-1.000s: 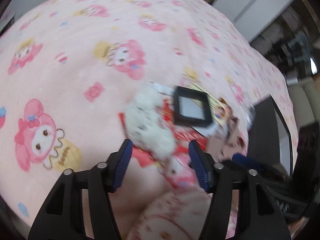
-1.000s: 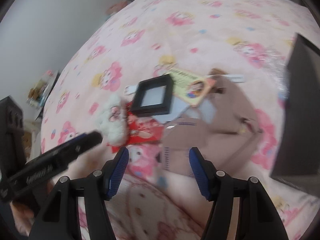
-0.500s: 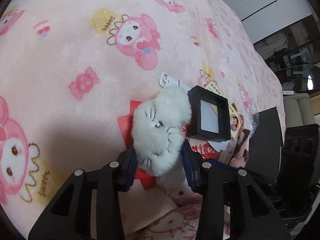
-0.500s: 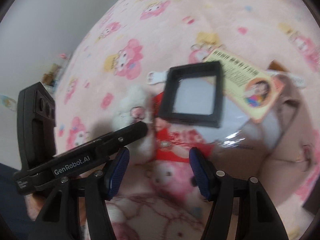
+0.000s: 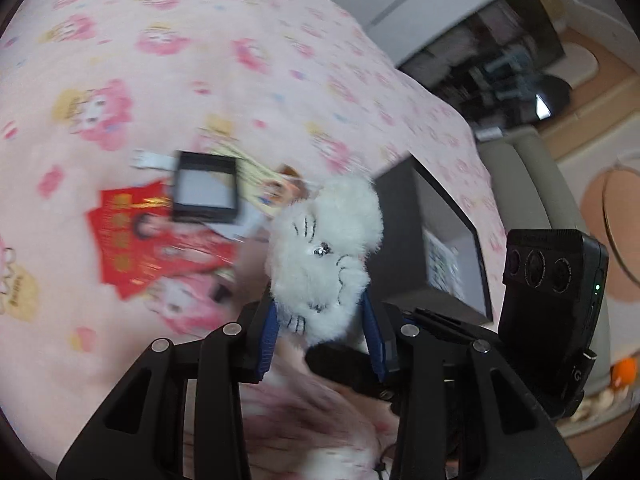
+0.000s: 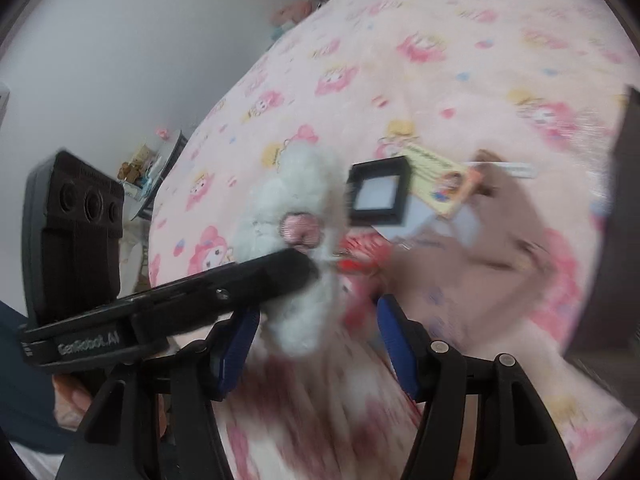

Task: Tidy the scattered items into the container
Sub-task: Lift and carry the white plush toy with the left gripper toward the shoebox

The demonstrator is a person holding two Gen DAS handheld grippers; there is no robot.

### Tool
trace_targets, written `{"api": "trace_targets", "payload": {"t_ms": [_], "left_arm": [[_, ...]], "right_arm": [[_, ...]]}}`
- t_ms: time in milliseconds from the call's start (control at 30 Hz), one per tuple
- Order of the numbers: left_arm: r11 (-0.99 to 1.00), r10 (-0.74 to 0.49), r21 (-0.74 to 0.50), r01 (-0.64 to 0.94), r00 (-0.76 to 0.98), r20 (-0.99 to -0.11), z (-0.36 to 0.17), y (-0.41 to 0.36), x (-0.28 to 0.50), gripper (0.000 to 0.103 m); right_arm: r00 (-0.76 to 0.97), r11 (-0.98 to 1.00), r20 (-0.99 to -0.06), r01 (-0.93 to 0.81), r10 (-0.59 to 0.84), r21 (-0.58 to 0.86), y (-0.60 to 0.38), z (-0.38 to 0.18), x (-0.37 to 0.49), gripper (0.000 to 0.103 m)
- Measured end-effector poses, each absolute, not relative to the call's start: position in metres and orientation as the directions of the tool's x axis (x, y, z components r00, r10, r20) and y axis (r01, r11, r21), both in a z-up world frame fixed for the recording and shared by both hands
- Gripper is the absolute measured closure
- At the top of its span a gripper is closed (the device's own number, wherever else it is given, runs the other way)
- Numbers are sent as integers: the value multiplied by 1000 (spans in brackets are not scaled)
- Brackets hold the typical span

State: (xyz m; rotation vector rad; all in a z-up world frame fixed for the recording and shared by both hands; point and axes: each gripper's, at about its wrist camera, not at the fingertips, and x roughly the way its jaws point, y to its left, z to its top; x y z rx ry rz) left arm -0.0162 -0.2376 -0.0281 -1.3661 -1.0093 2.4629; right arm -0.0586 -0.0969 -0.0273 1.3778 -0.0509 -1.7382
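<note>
One dark container (contents unclear), white plush toy outside

Pink cartoon-print blanket on bed, carrying red packet, black square box, yellow card, white strip, dark container at edge.

plush: white, fluffy, stitched whiskers, clamped between blue pads, lifted off the blanket
container: dark, open box, right of plush
frame: black, square, lying on red packet
</note>
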Motion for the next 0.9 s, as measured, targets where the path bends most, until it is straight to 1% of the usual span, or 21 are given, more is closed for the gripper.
{"api": "trace_targets", "payload": {"t_ms": [100, 233, 300, 367, 533, 567, 600, 700, 833, 900], "left_arm": [[-785, 474, -609, 112, -525, -707, -31, -187, -21, 64], [-796, 525, -603, 52, -439, -729, -52, -129, -26, 64], [-801, 532, -597, 39, -413, -739, -62, -108, -27, 64], [-824, 508, -566, 35, -397, -764, -70, -90, -29, 64], [-855, 467, -516, 55, -352, -811, -84, -81, -32, 63], [-857, 463, -512, 61, -343, -817, -86, -81, -33, 61], [-856, 464, -513, 68, -337, -819, -88, -83, -33, 56], [-853, 461, -516, 84, -344, -818, -87, -89, -35, 53], [-880, 398, -462, 111, -361, -844, -87, -99, -44, 53], [-861, 429, -491, 136, -326, -843, -98, -102, -50, 49]], "right_arm": [[-37, -639, -764, 575, -644, 511, -50, -21, -43, 44], [-89, -703, -783, 512, -615, 493, 6, -31, -27, 47], [-107, -733, -793, 471, -600, 491, 37, -41, -24, 49], [-124, -761, -804, 432, -582, 484, 63, -50, -26, 52], [-162, -815, -816, 305, -555, 494, 118, -73, -38, 53], [-167, -820, -817, 291, -551, 494, 124, -76, -39, 53], [-170, -822, -817, 285, -550, 494, 127, -77, -40, 53], [-153, -794, -797, 314, -584, 521, 123, -77, -38, 53], [-106, -760, -789, 369, -606, 535, 106, -82, -28, 53], [-72, -748, -788, 376, -612, 547, 98, -91, -23, 53]]}}
